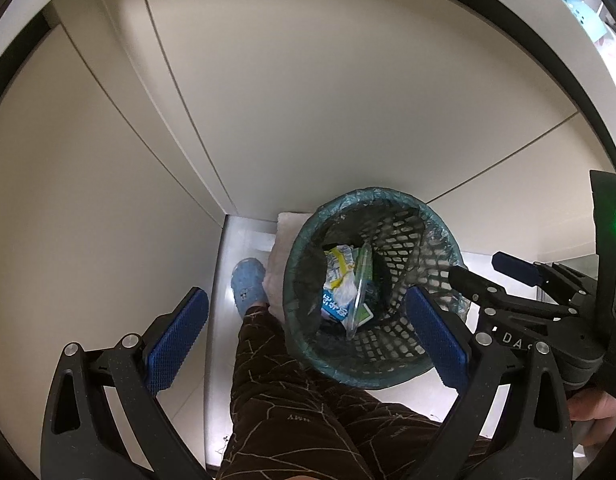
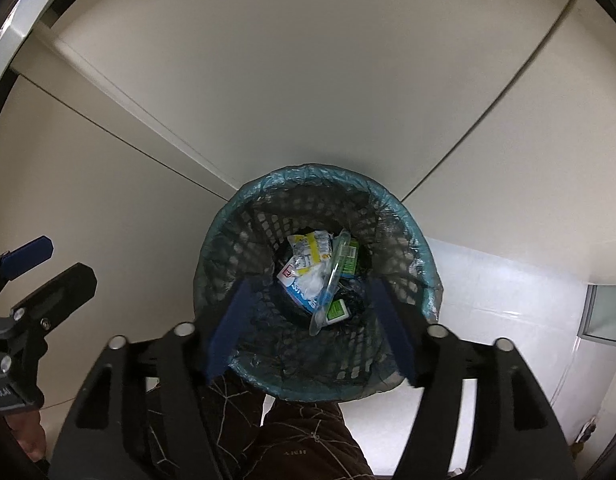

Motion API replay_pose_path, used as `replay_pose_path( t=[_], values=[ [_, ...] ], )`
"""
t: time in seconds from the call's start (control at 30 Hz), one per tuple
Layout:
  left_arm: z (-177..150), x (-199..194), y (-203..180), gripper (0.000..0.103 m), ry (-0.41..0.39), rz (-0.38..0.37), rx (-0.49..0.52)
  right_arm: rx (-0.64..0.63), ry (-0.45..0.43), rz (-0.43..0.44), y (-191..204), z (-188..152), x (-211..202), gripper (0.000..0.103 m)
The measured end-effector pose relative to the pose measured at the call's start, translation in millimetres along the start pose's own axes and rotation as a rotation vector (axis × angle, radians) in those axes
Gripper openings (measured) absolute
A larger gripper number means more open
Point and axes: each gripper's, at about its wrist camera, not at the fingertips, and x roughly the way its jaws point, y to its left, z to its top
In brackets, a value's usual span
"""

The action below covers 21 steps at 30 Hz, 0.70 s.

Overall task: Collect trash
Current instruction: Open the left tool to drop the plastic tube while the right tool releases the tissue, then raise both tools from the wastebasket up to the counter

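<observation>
A round black plastic basket (image 2: 244,240) of open lattice, lined with a thin, crinkled blue-green bag (image 2: 424,252) folded over its rim, stands on the pale glossy floor (image 2: 508,300) against a smooth cream cabinet front (image 2: 308,80), where two panels meet in a dark seam. In its bottom lies the trash (image 2: 308,276): a crumpled white-and-yellow wrapper (image 2: 312,250), a blue-and-white carton, a small green packet (image 2: 338,309) and a long clear plastic strip (image 2: 328,292) leaning across them.

The right gripper (image 2: 314,322) points straight down over the basket's mouth, its flat blue ribbed pads spread apart with nothing between them; the trash lies below, released. The left gripper (image 1: 308,344) hangs beside the basket's left side, likewise spread and empty, its knurled blue pads (image 1: 176,340) wide.

Between the basket and the viewer stands the person's leg in dark brown, line-patterned trousers (image 1: 292,400), with a light blue slipper (image 1: 248,284) on the floor beside a folded white cloth (image 1: 284,248).
</observation>
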Motion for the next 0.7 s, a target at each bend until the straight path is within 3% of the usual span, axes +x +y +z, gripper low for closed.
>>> replay_pose_path(
  t=[0.27,0.7],
  values=[
    [5.0,-19.8,-8.8,0.097,-0.023,0.004,0.021,0.043,-0.052,-0.007,-12.5,4.4,-33.7,0.093],
    [28.7,-104.0,-24.2,0.097,-0.088,-0.012,0.026,0.096,-0.176,-0.001,-34.4,23.1,-144.2,0.095]
  ],
)
